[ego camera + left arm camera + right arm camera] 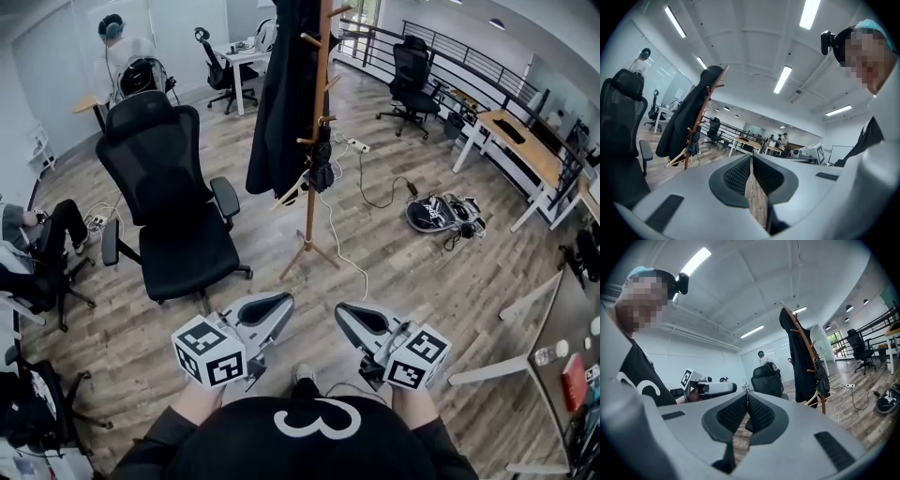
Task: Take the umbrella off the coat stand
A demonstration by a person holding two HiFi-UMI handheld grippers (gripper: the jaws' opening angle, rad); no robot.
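Nothing is done yet: the umbrella hangs on the coat stand, well ahead of you. Your left gripper and right gripper are both closed and empty.

Open floor ahead, clear up to coat stand. Office chair crowded left approach. Black coat covered stand's left side. Cable lay by base.

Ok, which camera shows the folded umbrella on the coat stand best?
The head view: the umbrella hangs in clear sight from a peg on the coat stand. Both gripper views show it small, beside the dark coat.
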